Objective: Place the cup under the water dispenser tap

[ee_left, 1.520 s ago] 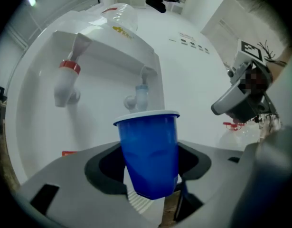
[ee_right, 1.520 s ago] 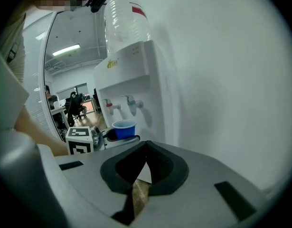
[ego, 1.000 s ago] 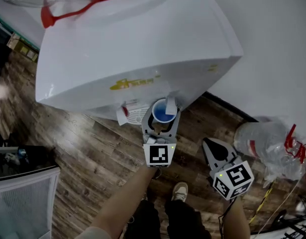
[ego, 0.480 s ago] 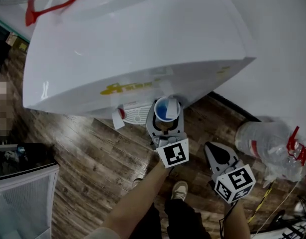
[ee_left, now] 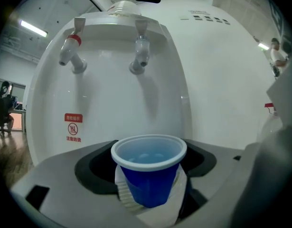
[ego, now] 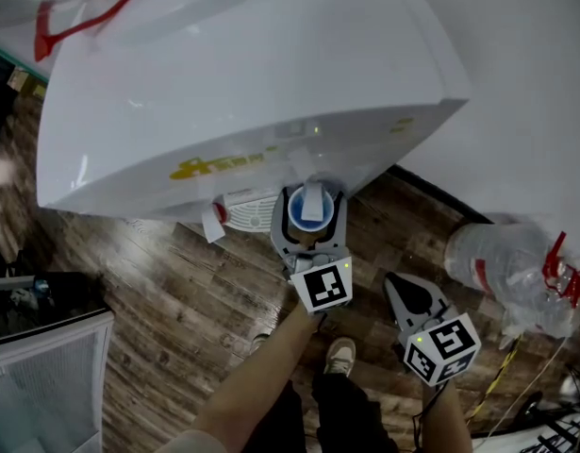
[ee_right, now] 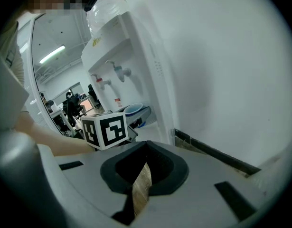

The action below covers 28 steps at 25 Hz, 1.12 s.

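A blue plastic cup (ego: 307, 208) with a white rim stands between the jaws of my left gripper (ego: 308, 196), right under the blue tap (ego: 312, 194) of the white water dispenser (ego: 252, 74). In the left gripper view the cup (ee_left: 148, 167) sits below the blue tap (ee_left: 140, 51), with the red tap (ee_left: 72, 49) to its left. The left gripper (ee_left: 150, 194) points level and its jaws are opening, with the pads (ee_left: 123, 189) drawn a little off the cup's sides. My right gripper (ego: 395, 281) hangs shut and empty, lower right and tilted down; its own view shows the right gripper (ee_right: 141, 184) over bare floor.
An empty clear water bottle (ego: 506, 267) with a red handle lies on the wooden floor at the right, by the white wall (ego: 535, 83). A white bin (ego: 44, 376) stands lower left. The person's shoe (ego: 341, 359) is below the grippers.
The left gripper has carried the cup a little closer to the dispenser, so the blue tap now hangs over its mouth. Its jaws have spread. The right gripper sank slightly.
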### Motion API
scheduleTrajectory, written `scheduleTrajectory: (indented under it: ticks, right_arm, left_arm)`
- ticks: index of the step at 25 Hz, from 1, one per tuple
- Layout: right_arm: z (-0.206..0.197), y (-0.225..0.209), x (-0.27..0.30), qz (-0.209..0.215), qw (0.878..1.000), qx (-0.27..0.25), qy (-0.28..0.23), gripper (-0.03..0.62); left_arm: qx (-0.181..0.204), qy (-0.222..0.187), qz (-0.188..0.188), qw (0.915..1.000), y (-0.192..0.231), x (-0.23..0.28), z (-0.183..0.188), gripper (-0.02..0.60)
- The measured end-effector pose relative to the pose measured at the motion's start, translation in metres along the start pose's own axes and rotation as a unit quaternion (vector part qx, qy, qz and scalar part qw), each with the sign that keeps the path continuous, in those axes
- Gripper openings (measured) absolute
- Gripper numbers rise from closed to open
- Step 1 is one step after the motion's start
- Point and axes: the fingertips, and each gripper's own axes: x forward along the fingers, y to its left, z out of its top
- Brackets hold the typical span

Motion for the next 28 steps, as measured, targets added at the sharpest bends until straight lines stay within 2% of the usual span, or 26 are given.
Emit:
scheduleTrajectory:
  ticks: [6, 11, 15, 20, 24, 28]
  right_arm:
    - [-0.007, 0.002, -0.001, -0.002, 1.0, 0.005, 0.004, 0.006]
    - [-0.005, 0.003, -0.004, -0.007, 1.0, 0.006, 0.003, 0.006]
    - [0.01, 0.002, -0.012, -0.031, 0.999, -0.012, -0.002, 0.006]
    - [0.036, 0.013, -0.026, -0.037, 0.999, -0.018, -0.008, 0.006]
    - [0.058, 0.029, -0.043, -0.036, 0.999, -0.012, -0.011, 0.006]
    - [0.085, 0.046, -0.066, -0.042, 0.999, -0.015, -0.02, 0.006]
  left_arm:
    - [-0.021, 0.036, -0.001, 0.9991, 0.003, -0.005, -0.02, 0.409]
    - [-0.02, 0.034, -0.029, 0.9988, -0.004, -0.011, -0.018, 0.433]
    - [-0.017, 0.045, -0.045, 0.9978, -0.002, -0.02, -0.014, 0.436]
    - [-0.006, 0.088, -0.052, 0.9947, 0.003, -0.039, -0.008, 0.44]
    - [-0.018, 0.112, -0.061, 0.9917, 0.008, -0.06, 0.009, 0.443]
    - [-0.03, 0.113, -0.081, 0.9898, 0.009, -0.083, 0.047, 0.443]
